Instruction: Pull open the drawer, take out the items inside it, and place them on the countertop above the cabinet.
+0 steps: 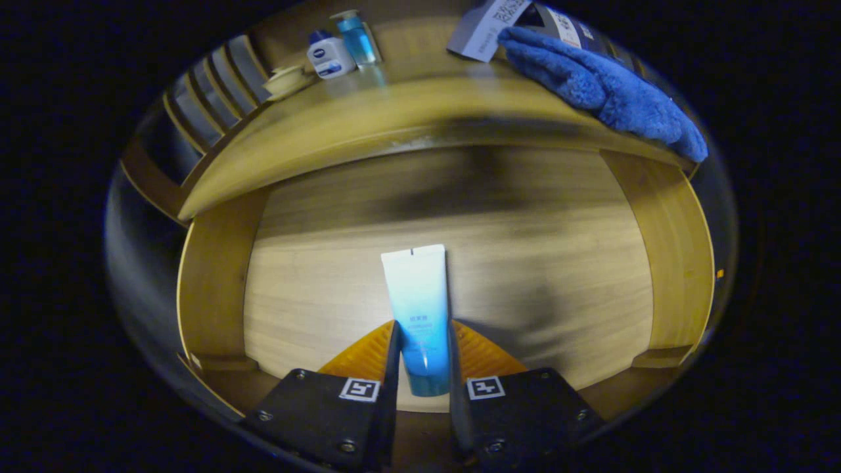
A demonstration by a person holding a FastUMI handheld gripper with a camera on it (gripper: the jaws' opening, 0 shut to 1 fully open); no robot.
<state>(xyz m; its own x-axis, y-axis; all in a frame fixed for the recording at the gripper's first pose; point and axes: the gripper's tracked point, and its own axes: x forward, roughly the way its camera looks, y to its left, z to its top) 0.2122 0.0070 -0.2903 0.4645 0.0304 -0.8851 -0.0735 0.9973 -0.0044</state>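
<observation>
Blue tube (418, 309) clamped between gripper (424, 341) fingers.

The one camera rides on the gripper (424, 341) and looks forward along its jaws — down and into the open drawer (217, 289) from close above, the drawer's floor near and broad. Past the drawer's far side the tabletop (368, 112) curves across the upper part of the view, seen at a low slant and farther off — bent by the fisheye.
</observation>
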